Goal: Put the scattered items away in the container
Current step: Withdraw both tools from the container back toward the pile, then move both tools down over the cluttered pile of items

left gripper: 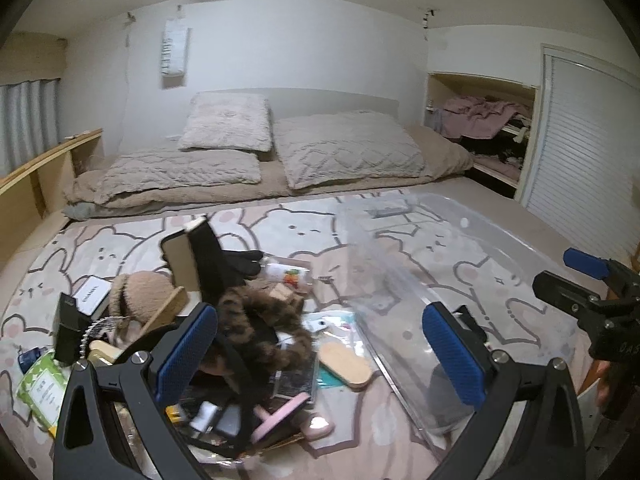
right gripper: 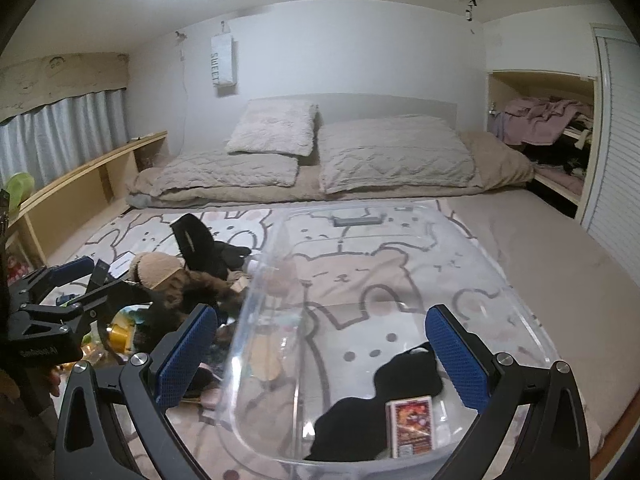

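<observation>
A clear plastic container (right gripper: 400,248) lies on the bunny-print blanket; it also shows in the left wrist view (left gripper: 460,272). Inside it lie a black cloth (right gripper: 404,380) and a small red card box (right gripper: 410,426). My right gripper (right gripper: 322,358) is open and empty above the container's near end. My left gripper (left gripper: 320,354) is open and empty above a pile of scattered items: a leopard-print furry piece (left gripper: 260,320), a tan plush (left gripper: 140,292), a black glove (left gripper: 240,264), a pink tool (left gripper: 280,416) and a green wipes pack (left gripper: 40,392).
Pillows (left gripper: 224,124) and a folded duvet lie at the head of the bed. A wooden shelf (left gripper: 48,168) runs along the left side. An open closet (left gripper: 488,136) and a louvred door (left gripper: 580,152) stand at the right.
</observation>
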Demonstrator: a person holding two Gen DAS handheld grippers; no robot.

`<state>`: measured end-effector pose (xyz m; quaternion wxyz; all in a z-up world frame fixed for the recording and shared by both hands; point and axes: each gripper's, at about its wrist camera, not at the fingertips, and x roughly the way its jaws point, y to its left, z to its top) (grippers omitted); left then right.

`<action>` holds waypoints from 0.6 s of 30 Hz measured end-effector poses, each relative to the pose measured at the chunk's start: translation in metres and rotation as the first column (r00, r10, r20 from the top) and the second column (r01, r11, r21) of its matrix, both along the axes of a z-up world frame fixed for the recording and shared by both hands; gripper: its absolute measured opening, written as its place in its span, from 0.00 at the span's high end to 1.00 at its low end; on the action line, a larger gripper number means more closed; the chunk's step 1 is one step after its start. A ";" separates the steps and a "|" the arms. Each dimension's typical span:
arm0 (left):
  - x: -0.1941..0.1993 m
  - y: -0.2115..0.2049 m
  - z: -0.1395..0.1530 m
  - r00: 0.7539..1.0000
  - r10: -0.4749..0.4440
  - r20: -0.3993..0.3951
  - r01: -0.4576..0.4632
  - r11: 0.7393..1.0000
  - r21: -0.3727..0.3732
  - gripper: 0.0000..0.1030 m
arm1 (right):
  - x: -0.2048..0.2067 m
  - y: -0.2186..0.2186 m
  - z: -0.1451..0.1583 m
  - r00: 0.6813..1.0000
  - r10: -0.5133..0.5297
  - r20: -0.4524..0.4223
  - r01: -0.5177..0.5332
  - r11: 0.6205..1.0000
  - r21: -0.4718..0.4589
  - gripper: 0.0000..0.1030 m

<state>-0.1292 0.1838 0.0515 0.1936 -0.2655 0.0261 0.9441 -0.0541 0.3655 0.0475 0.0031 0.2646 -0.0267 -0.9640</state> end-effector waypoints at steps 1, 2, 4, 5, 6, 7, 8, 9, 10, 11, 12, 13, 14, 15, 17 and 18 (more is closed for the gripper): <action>0.000 -0.005 -0.001 1.000 0.007 0.000 -0.007 1.000 0.002 0.00 | -0.002 -0.003 0.000 1.000 0.004 0.000 -0.004 1.000 0.000 0.00; -0.001 -0.009 -0.003 1.000 0.011 0.001 -0.011 1.000 0.004 0.00 | -0.002 -0.006 0.001 1.000 0.008 -0.003 -0.008 1.000 0.001 0.00; -0.002 -0.019 -0.005 1.000 0.024 0.004 -0.024 1.000 0.010 0.00 | -0.004 -0.014 0.001 1.000 0.019 -0.008 -0.019 1.000 0.001 0.00; -0.003 -0.026 -0.007 0.999 0.034 0.005 -0.035 0.999 0.012 0.00 | -0.005 -0.019 0.001 1.000 0.026 -0.009 -0.026 1.000 0.000 0.00; -0.004 -0.031 -0.008 0.999 0.045 0.004 -0.045 0.999 0.013 0.00 | -0.006 -0.022 0.001 1.000 0.029 -0.009 -0.029 1.000 -0.002 0.00; -0.006 -0.036 -0.010 0.998 0.056 0.004 -0.056 0.998 0.015 0.00 | -0.007 -0.026 0.001 0.999 0.032 -0.009 -0.032 0.999 -0.005 0.00; -0.008 -0.040 -0.011 0.998 0.064 0.007 -0.064 0.998 0.017 0.00 | -0.008 -0.031 0.000 0.999 0.038 -0.010 -0.039 0.999 -0.009 0.00; -0.010 -0.043 -0.012 0.998 0.068 0.012 -0.069 0.998 0.017 0.00 | -0.009 -0.035 -0.001 0.999 0.044 -0.010 -0.044 0.999 -0.011 0.00; -0.012 -0.048 -0.013 0.997 0.075 0.017 -0.075 0.997 0.018 0.00 | -0.010 -0.040 -0.001 0.999 0.048 -0.010 -0.048 0.999 -0.011 0.00; -0.014 -0.053 -0.014 0.996 0.083 0.019 -0.083 0.996 0.020 0.00 | -0.011 -0.046 -0.002 0.998 0.054 -0.010 -0.054 0.998 -0.008 0.00; -0.015 -0.058 -0.016 0.996 0.090 0.020 -0.091 0.996 0.024 0.00 | -0.012 -0.050 -0.003 0.998 0.059 -0.010 -0.059 0.998 -0.004 0.00; -0.017 -0.063 -0.016 0.995 0.097 0.021 -0.097 0.995 0.027 0.00 | -0.013 -0.055 -0.003 0.998 0.065 -0.010 -0.065 0.998 0.000 0.00; -0.018 -0.067 -0.017 0.995 0.102 0.023 -0.103 0.994 0.029 0.00 | -0.014 -0.059 -0.004 0.997 0.071 -0.010 -0.071 0.997 0.004 0.00; -0.019 -0.072 -0.018 0.993 0.115 0.025 -0.115 0.993 0.031 0.00 | -0.015 -0.063 -0.004 0.997 0.074 -0.010 -0.074 0.997 0.006 0.00; -0.021 -0.078 -0.020 0.992 0.127 0.021 -0.128 0.991 0.029 0.00 | -0.017 -0.069 -0.004 0.997 0.079 -0.013 -0.079 0.997 0.010 0.00; -0.022 -0.081 -0.020 0.991 0.133 0.018 -0.133 0.991 0.029 0.00 | -0.018 -0.072 -0.004 0.997 0.081 -0.014 -0.081 0.997 0.011 0.00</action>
